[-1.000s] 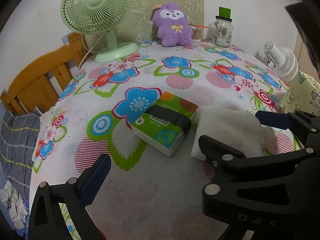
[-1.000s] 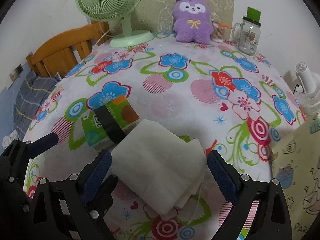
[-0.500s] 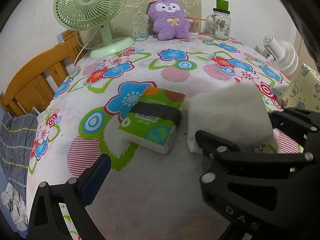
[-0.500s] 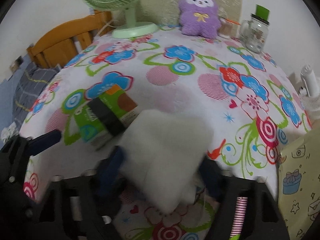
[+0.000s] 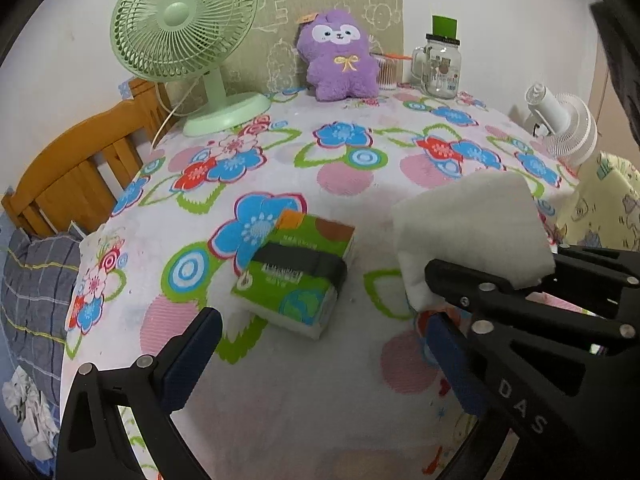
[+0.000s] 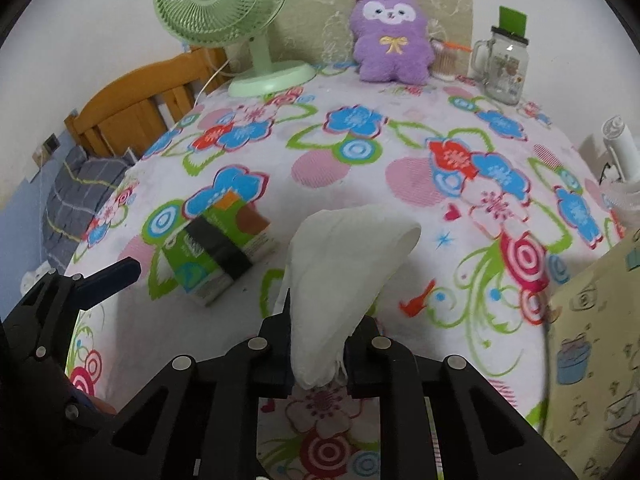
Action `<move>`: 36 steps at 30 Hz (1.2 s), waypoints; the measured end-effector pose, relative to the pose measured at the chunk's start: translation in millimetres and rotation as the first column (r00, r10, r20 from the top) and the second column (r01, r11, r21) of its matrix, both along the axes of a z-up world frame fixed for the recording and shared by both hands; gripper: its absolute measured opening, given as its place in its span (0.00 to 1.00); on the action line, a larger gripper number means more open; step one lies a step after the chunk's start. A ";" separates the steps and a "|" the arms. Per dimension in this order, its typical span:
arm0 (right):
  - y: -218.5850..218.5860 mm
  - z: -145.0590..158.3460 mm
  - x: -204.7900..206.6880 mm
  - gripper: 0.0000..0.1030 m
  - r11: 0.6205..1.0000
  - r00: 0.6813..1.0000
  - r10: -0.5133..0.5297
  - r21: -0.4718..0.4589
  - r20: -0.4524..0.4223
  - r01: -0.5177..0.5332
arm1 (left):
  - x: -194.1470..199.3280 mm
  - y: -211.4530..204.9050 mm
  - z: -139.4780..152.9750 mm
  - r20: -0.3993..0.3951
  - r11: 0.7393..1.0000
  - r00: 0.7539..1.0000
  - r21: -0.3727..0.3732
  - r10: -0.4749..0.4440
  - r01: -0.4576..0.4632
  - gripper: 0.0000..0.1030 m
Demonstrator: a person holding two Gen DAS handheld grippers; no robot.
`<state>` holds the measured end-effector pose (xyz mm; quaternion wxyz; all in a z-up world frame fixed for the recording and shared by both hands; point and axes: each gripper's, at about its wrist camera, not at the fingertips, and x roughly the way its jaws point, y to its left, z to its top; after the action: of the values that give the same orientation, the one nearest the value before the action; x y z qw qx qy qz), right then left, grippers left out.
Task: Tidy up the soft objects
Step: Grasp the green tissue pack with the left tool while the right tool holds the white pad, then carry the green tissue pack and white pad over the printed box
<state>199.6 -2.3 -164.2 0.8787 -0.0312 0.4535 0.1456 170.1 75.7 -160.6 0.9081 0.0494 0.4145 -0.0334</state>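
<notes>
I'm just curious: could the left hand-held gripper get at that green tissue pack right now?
Probably yes. The left hand-held gripper is open and empty, with the green tissue pack lying just ahead on bare tablecloth. The white cloth sits off to its right.

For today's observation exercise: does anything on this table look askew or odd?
The tissue pack lies slanted across the tablecloth. The white cloth hangs bunched from the right tool, off the table.
</notes>
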 end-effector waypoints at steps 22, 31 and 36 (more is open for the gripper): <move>-3.4 -3.7 34.8 0.19 0.997 0.997 -0.074 0.016 -0.027 0.074 | 47.0 9.2 -11.8 -0.022 1.000 1.000 -0.017 0.018 -0.018 0.61; -6.2 -0.5 24.7 0.19 0.997 0.997 -0.073 0.016 -0.026 0.074 | 29.7 5.3 -4.5 -0.004 1.000 1.000 -0.021 0.003 -0.003 0.54; -6.4 8.3 11.8 0.19 0.998 0.998 -0.062 0.020 -0.004 0.062 | 16.9 3.9 4.5 0.007 0.999 1.000 -0.038 0.014 -0.013 0.54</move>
<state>211.4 -8.7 -155.9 0.8823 -0.0083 0.4542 0.1230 187.0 79.5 -156.1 0.9106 0.0295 0.4108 -0.0350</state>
